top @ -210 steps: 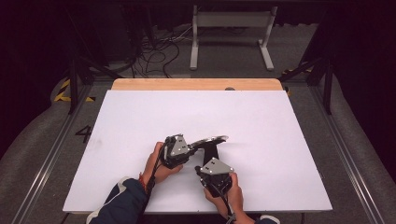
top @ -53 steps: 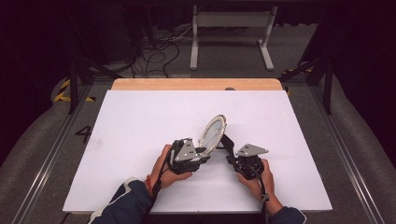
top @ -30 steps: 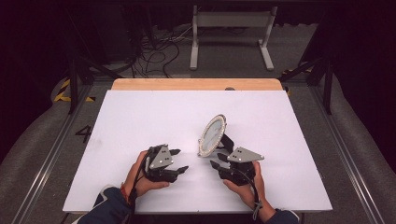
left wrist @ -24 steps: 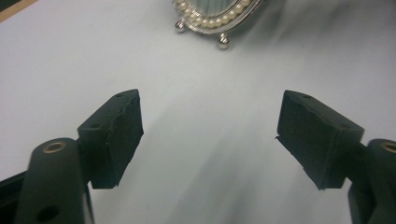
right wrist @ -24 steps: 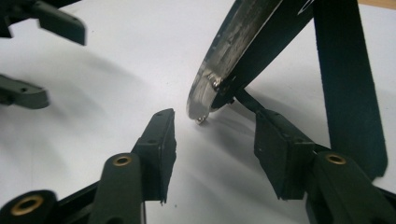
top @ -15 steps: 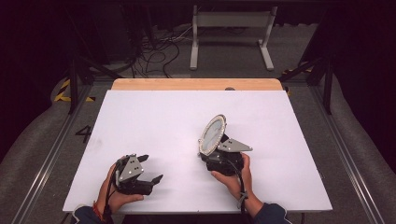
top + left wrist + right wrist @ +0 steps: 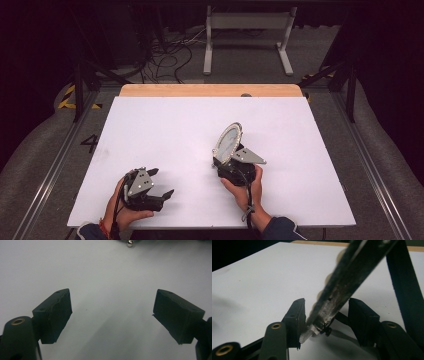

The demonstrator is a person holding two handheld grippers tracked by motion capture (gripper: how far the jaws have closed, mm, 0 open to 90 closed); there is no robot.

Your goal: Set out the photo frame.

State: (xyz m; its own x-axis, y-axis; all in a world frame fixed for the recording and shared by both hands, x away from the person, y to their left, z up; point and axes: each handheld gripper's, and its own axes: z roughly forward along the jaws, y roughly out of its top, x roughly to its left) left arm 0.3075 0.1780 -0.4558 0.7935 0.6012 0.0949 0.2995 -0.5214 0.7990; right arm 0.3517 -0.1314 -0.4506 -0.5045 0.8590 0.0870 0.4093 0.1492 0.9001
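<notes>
Tilted round mirror (image 7: pixel 228 141) at right hand-held gripper (image 7: pixel 226 162); left hand-held gripper (image 7: pixel 161 182) apart on white table (image 7: pixel 165 130).

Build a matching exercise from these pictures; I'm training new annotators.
1 left tool; 2 right tool; 3 round mirror; 4 table
A white; B tilted; C jaws wide, nothing between; D jaws astride the mirror's lower edge
Pairs: 1-C, 2-D, 3-B, 4-A.
The left tool's jaws have just been opening, the right tool's closing around the mirror.
</notes>
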